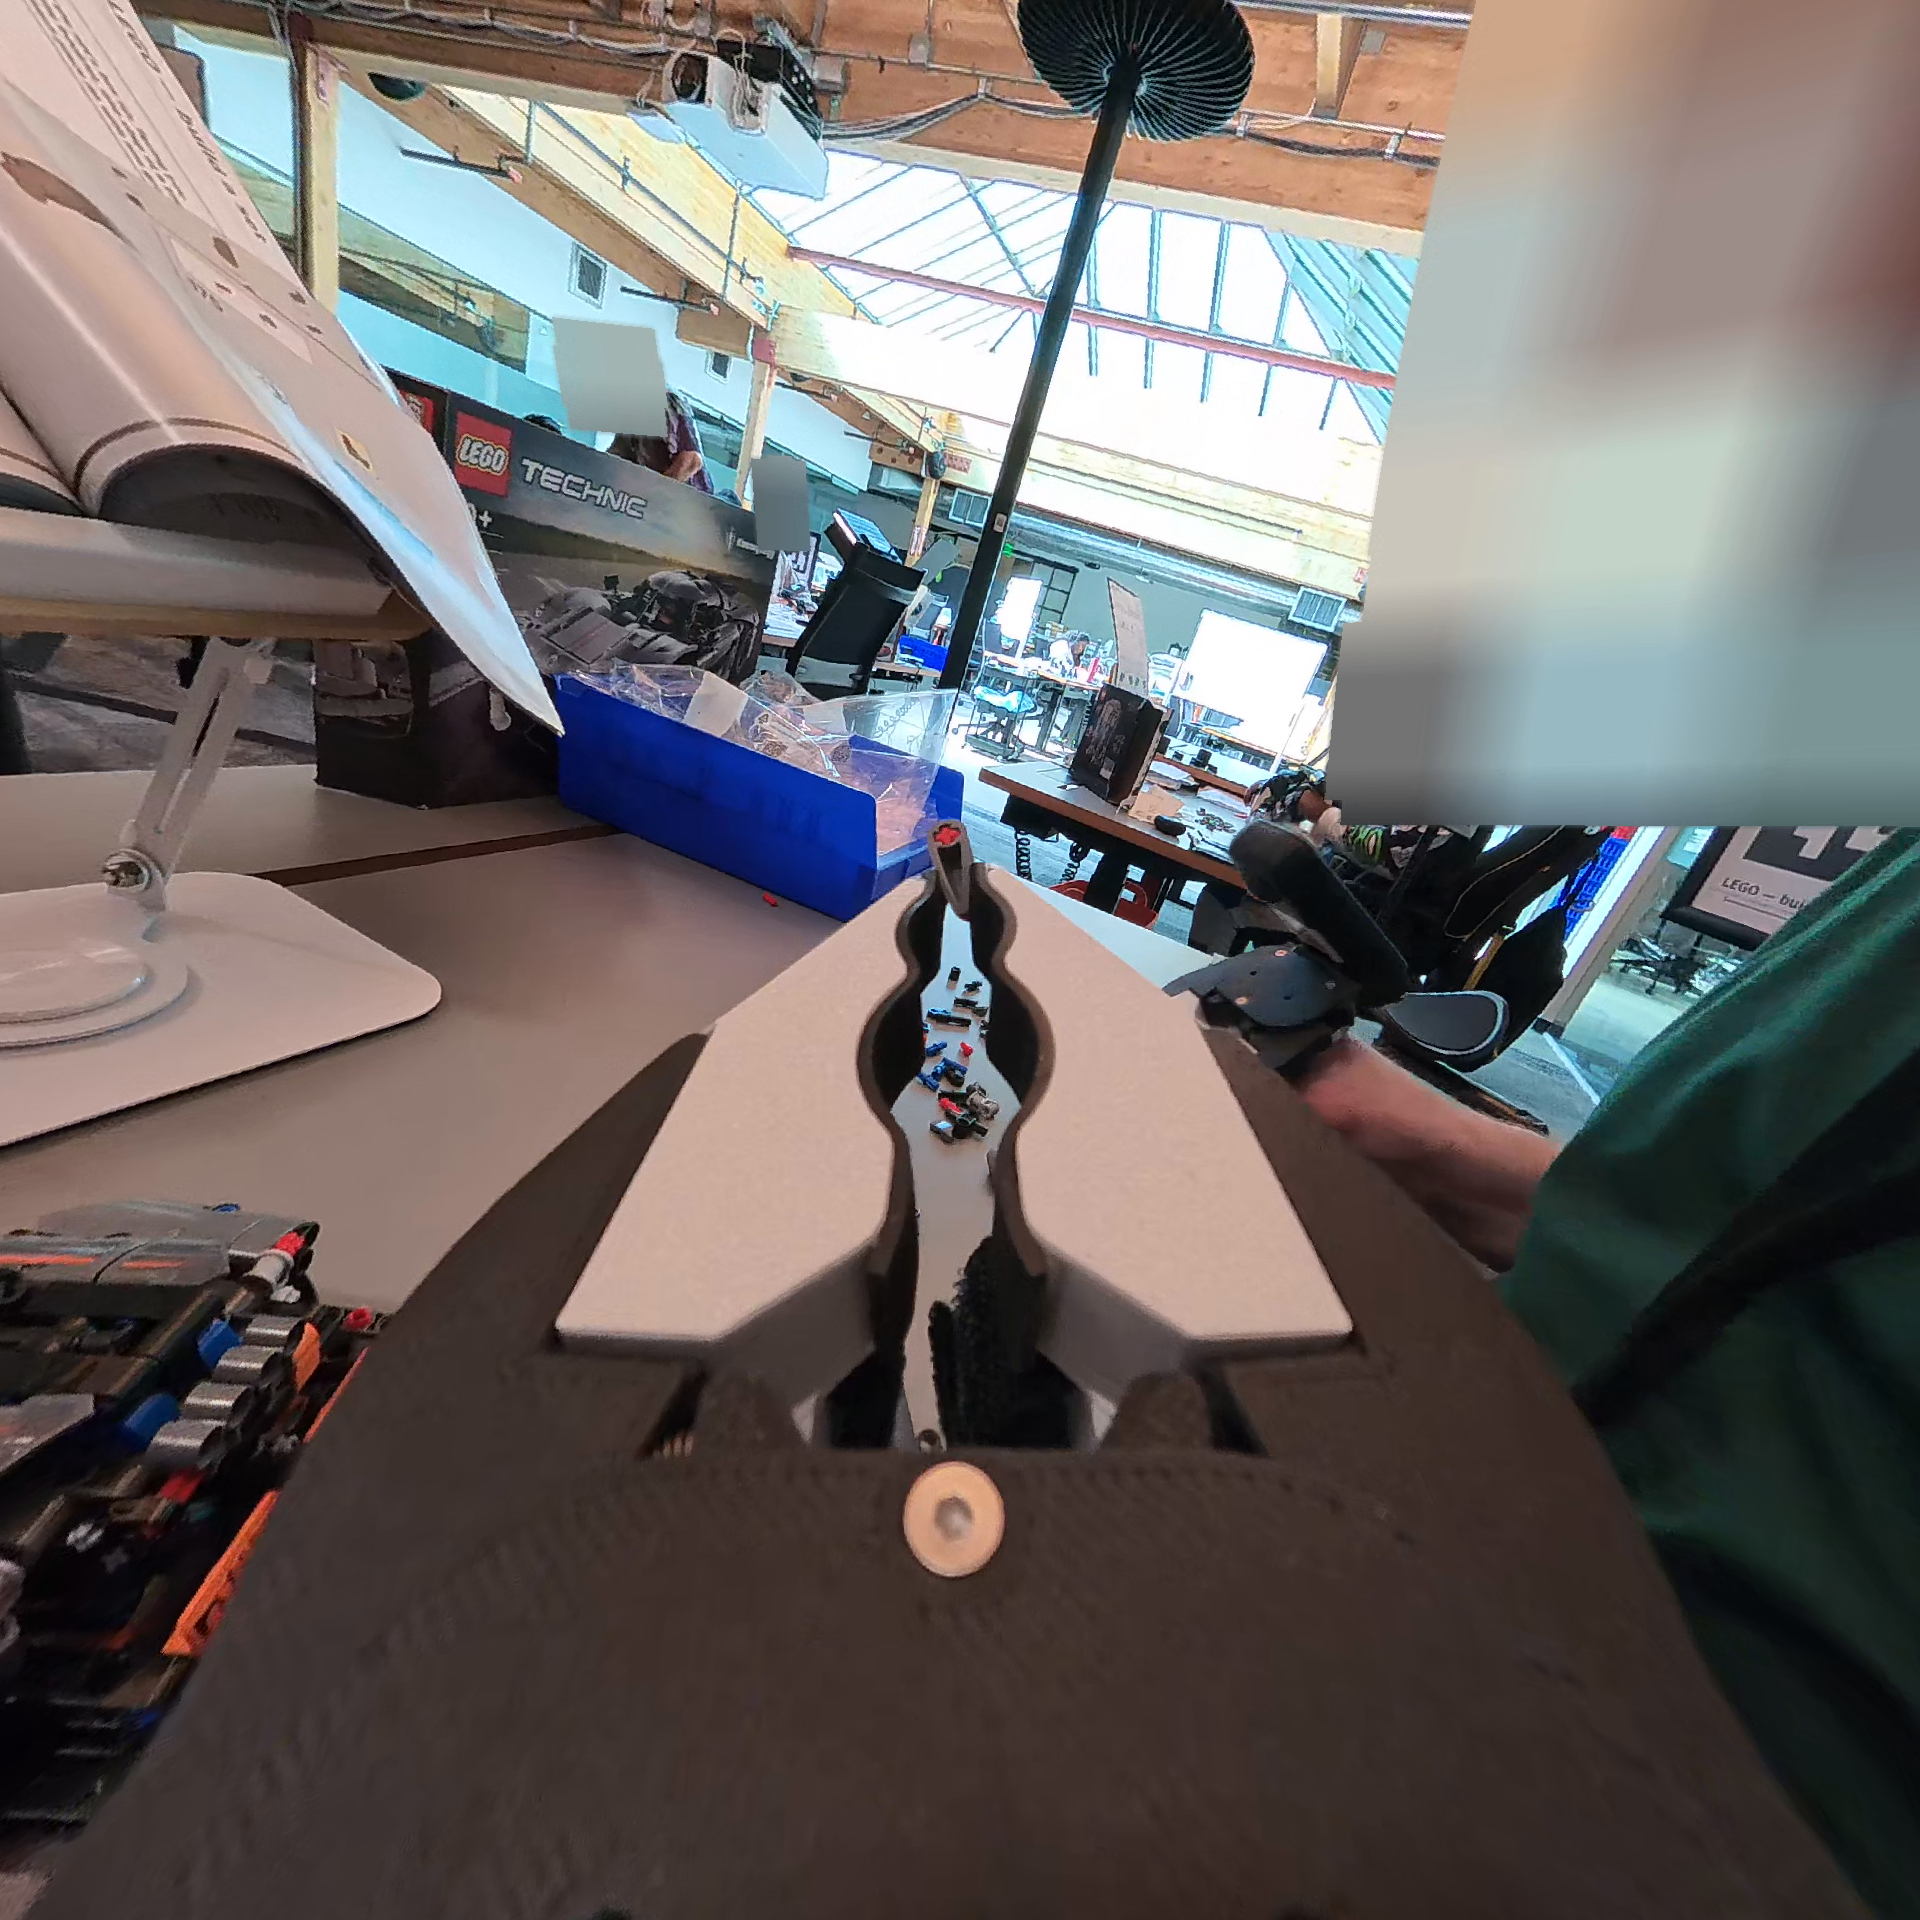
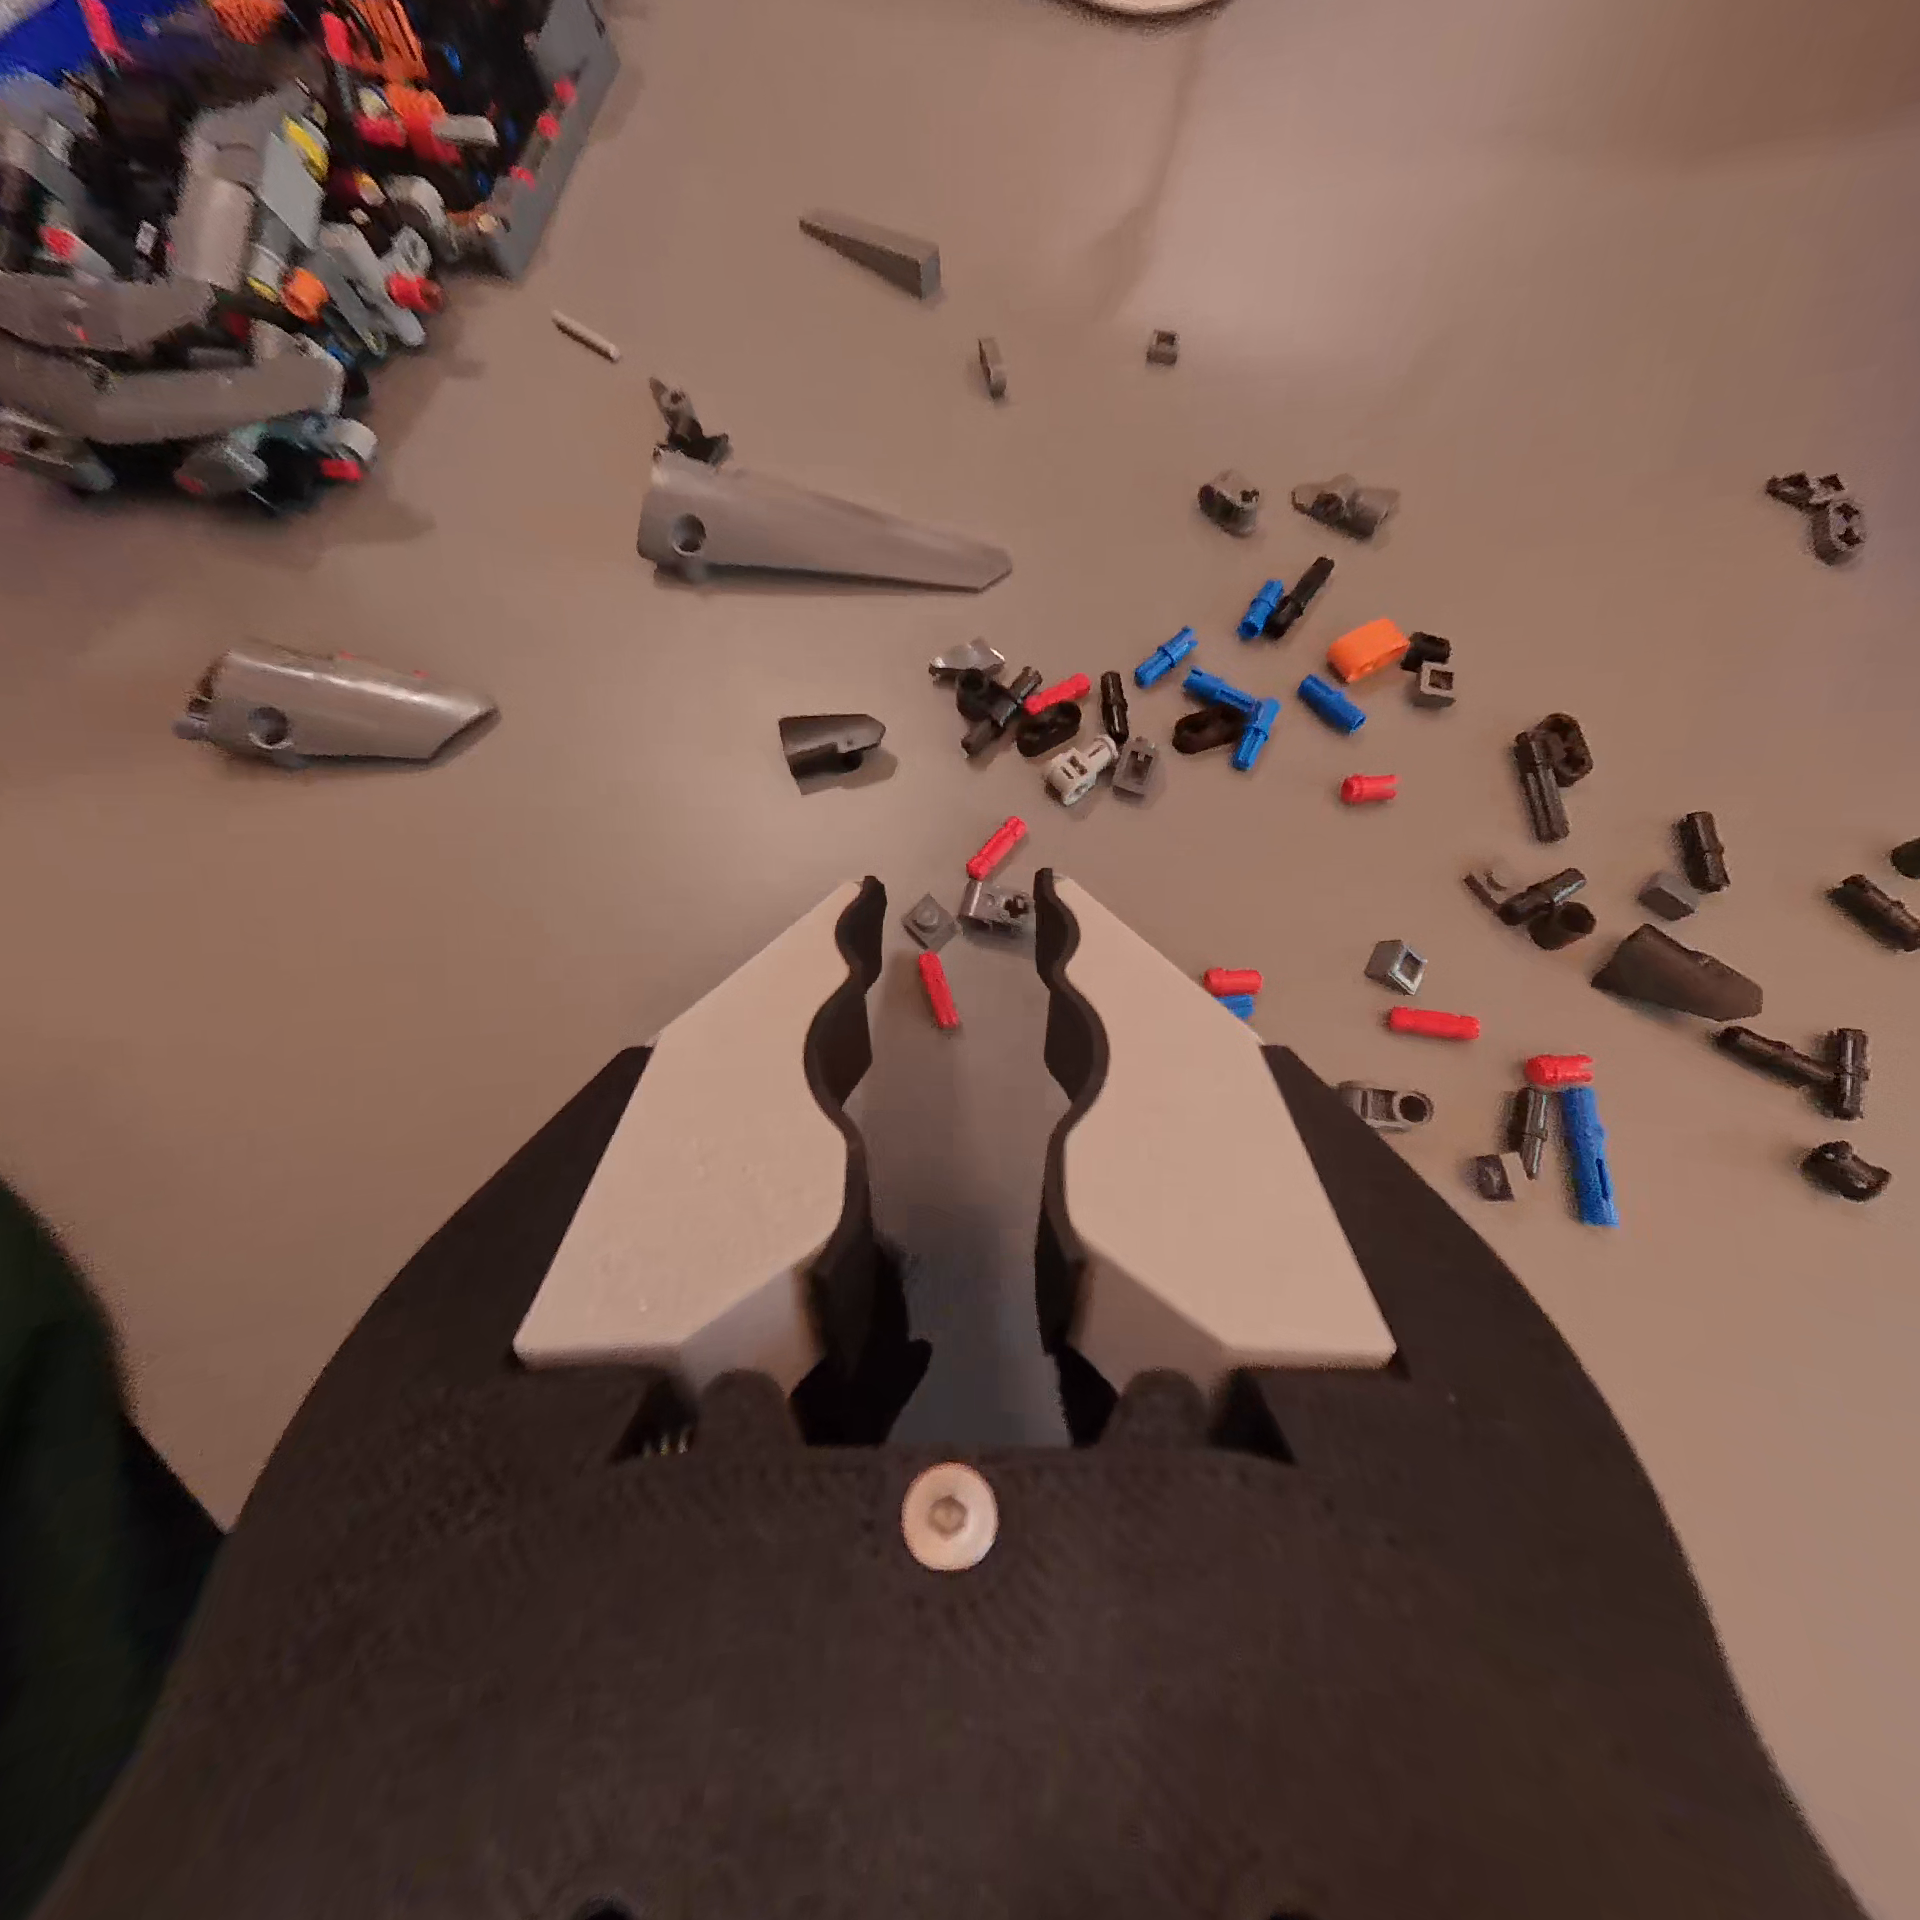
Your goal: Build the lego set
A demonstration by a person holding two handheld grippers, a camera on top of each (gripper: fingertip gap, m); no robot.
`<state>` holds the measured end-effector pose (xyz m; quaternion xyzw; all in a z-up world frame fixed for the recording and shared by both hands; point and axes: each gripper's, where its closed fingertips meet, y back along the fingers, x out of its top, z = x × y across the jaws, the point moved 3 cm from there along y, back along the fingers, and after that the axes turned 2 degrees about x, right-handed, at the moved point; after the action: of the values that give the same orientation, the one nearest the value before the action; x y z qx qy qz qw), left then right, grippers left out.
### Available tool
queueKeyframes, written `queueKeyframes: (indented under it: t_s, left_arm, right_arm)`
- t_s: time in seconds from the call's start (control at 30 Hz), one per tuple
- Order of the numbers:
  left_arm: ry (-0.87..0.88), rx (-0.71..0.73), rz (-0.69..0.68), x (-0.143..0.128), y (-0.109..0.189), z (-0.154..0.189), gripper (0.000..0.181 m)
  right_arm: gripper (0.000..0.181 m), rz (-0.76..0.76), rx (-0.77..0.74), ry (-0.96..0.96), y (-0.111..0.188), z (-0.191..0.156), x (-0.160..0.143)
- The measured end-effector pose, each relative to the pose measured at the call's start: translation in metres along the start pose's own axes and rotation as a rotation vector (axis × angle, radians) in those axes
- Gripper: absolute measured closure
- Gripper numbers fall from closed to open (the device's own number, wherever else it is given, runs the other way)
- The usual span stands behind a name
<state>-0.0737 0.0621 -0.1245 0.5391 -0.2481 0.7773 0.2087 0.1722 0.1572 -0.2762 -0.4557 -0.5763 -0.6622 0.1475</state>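
Grey pin [image 1: 954, 871] (red-tipped) pinched upright

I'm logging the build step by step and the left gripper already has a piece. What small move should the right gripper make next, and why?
Probably lower the right gripper and close on the small grey piece between its fingertips. Its jaws stand open and empty just above the loose parts, while the left gripper is shut on a small dark piece with a red end, seemingly waiting for a mate.

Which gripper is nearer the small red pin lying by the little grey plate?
Right. The right gripper hangs open directly over the red pin; the left gripper is raised off the table, clamping a small dark piece.
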Motion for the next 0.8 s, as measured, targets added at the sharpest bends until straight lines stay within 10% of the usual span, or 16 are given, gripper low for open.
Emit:
queueKeyframes:
  t_s: [0.8]
  left_arm:
    - [0.014,-0.016,-0.007,-0.003,-0.008,0.000,0.179]
  right_arm:
    - [0.165,-0.053,-0.043,0.039,-0.010,0.003,-0.003]
